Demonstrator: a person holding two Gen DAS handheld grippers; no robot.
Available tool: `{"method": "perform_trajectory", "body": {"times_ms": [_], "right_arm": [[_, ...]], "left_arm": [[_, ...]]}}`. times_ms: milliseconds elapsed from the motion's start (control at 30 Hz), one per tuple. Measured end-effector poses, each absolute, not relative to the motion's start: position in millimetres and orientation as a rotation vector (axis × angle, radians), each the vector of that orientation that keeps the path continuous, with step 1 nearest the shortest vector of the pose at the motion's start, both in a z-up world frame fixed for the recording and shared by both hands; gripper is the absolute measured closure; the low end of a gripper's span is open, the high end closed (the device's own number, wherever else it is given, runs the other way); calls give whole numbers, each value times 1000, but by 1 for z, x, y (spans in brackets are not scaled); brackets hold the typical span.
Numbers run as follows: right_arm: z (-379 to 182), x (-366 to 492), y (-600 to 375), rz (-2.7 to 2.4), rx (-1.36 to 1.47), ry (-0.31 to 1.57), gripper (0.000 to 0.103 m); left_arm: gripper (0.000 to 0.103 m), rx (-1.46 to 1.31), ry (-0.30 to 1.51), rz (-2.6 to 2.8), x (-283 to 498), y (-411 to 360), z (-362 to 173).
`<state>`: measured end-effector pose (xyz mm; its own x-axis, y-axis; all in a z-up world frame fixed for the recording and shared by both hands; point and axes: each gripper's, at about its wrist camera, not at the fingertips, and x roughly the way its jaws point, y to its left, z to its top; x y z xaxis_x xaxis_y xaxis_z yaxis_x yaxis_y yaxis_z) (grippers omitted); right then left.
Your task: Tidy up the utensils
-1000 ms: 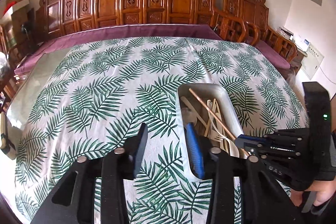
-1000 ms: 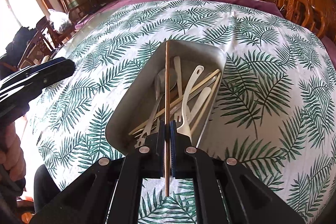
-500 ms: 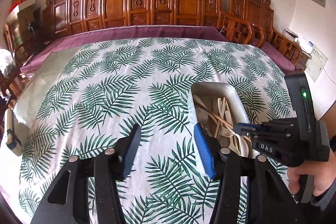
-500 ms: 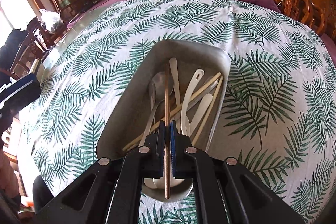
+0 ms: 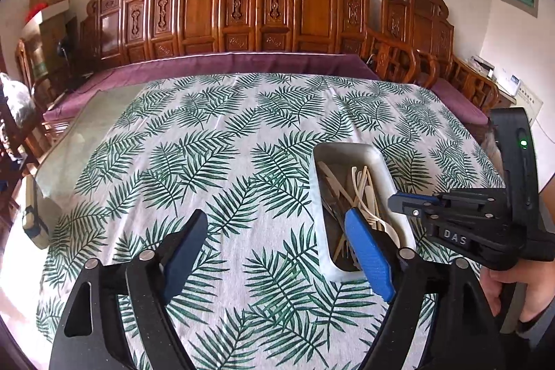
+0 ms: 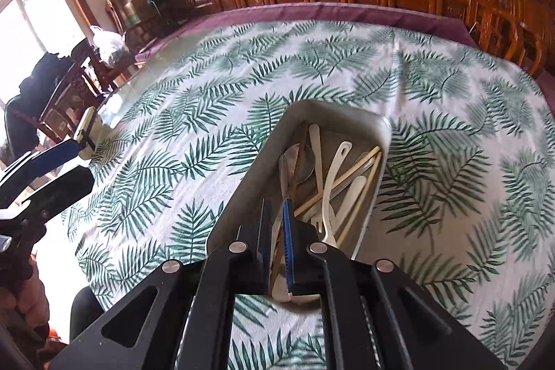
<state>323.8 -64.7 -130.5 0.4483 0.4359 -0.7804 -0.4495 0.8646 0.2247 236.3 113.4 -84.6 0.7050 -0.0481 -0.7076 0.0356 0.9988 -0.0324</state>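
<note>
A grey oblong tray (image 5: 381,162) (image 6: 242,189) on the leaf-print cloth holds white spoons, a white fork (image 6: 329,182), pale chopsticks and a metal spoon. My right gripper (image 6: 275,214) (image 5: 395,198) hovers over the tray's near end. Its jaws are opening, with a narrow gap between them. A dark brown chopstick (image 6: 300,158) lies tilted in the tray; its near end runs loosely through that gap. My left gripper (image 5: 274,224) (image 6: 66,169) stands left of the tray above the cloth. Its jaws are opening wide and nothing is between them.
Carved wooden chairs (image 5: 263,13) line the table's far side behind a purple under-cloth. At the left the cloth ends on bare glass, where a small flat device (image 5: 31,221) (image 6: 86,134) lies at the edge. A person's hand (image 5: 520,283) holds the right gripper.
The right gripper's jaws parted slightly and the brown chopstick tipped into the tray. The left gripper's jaws spread much wider and it drew back from the tray.
</note>
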Motion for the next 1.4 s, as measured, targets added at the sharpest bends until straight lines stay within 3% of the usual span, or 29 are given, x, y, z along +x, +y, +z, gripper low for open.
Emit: {"method": "perform_trajectory", "body": {"times_ms": [67, 167, 267, 333, 533, 600, 933, 1400], "right_arm": [[-120, 312, -73, 544, -21, 932, 93], [-105, 291, -89, 532, -16, 886, 77], [-92, 270, -106, 501, -27, 848, 60], [-84, 255, -118, 474, -33, 820, 43], [-72, 214, -153, 390, -41, 754, 9], [-71, 202, -163, 370, -37, 741, 4], [-70, 146, -210, 261, 16, 711, 3], [-3, 83, -231, 228, 22, 525, 3]], "left_arm": [[17, -11, 778, -41, 227, 109, -78], [8, -2, 765, -37, 214, 101, -71], [8, -1, 754, -44, 200, 91, -65], [8, 3, 746, -41, 192, 83, -63], [8, 17, 718, -42, 165, 59, -57], [8, 20, 713, -34, 158, 53, -56], [8, 44, 698, -34, 113, 25, -53], [8, 51, 570, -60, 63, -3, 5]]}}
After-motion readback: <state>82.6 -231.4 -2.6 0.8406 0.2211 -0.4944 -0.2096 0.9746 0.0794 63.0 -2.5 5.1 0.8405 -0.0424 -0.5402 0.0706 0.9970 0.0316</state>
